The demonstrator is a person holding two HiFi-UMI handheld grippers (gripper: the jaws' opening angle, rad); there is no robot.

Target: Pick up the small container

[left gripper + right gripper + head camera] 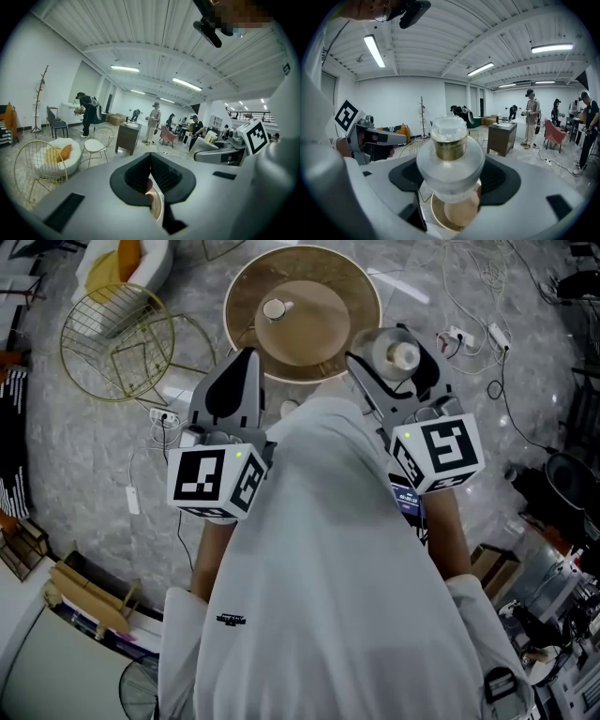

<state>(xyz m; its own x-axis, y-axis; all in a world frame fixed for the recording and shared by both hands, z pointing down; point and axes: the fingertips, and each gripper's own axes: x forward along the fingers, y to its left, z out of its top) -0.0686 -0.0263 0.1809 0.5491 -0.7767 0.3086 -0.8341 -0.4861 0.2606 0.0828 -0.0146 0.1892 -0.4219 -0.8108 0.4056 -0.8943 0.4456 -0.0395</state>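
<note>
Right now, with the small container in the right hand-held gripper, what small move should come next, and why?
Probably hold it steady and level: the right hand-held gripper already clamps the small container, lifted above the round table, so the pick looks done. Opening now would likely drop it.

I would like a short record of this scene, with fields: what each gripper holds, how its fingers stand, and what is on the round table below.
right gripper: fingers closed on the small container
small container: frosted glass with a gold band, held off the table
left gripper: fingers together, nothing between them
round table: tan, in front of both grippers
on the table: one small white object
beside the table: gold wire chair
</note>
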